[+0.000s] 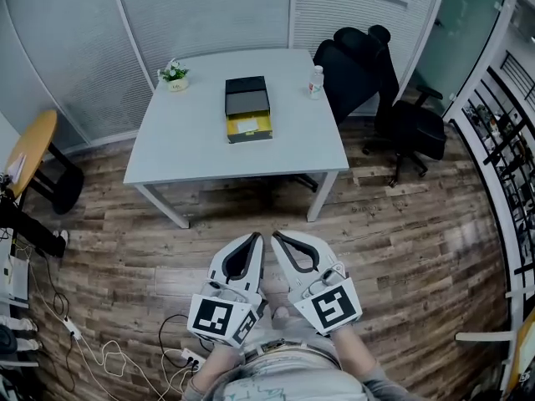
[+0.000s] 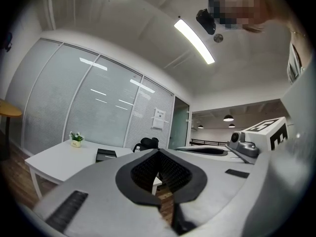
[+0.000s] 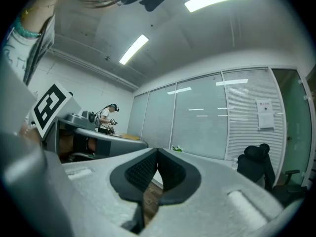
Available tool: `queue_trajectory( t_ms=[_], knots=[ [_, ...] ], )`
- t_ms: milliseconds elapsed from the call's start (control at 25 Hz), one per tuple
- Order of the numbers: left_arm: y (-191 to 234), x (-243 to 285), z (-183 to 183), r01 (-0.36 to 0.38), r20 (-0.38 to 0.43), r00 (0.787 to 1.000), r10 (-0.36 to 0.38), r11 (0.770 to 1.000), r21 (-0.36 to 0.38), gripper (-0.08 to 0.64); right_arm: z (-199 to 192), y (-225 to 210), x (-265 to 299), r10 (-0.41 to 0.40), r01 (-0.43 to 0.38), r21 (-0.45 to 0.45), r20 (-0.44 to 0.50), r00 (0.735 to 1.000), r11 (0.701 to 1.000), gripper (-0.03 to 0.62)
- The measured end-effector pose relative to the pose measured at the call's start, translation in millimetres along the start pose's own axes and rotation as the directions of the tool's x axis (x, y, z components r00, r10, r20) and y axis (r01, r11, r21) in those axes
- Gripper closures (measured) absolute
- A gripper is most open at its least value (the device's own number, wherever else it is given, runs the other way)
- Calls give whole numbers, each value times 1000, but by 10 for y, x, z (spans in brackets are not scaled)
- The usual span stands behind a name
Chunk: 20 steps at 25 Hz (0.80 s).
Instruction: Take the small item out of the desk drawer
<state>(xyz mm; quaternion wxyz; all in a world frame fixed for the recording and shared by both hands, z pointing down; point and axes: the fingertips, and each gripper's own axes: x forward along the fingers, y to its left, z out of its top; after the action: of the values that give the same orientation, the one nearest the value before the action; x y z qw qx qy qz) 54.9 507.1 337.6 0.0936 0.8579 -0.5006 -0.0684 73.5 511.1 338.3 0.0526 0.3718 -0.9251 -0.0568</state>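
A pale tabletop [image 1: 192,144] on white legs stood on the plank floor [image 1: 401,249]. Near its middle, toward the far edge, sat a black drawer box [image 1: 247,95], its yellow drawer [image 1: 249,128] open toward the near edge. Left of the box, at the far corner, stood a small potted plant [image 1: 174,75]. Right of the box, by the far right edge, a small bottle [image 1: 316,81] stood upright.

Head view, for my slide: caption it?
Left hand-held gripper and right hand-held gripper shut, short of table with open drawer.
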Motion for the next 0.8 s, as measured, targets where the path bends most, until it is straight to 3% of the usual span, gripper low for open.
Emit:
queue_trajectory(
  t_ms=[360, 800],
  knots=[
    [587, 680, 252, 87, 17, 996, -87, 996, 5, 562, 77, -458, 798, -53, 54, -32, 10, 999, 998, 589],
    [1304, 1251, 329, 130, -14, 991, -130, 991, -4, 563, 37, -792, 1641, -96, 95, -27, -12, 995, 995, 589]
  ],
)
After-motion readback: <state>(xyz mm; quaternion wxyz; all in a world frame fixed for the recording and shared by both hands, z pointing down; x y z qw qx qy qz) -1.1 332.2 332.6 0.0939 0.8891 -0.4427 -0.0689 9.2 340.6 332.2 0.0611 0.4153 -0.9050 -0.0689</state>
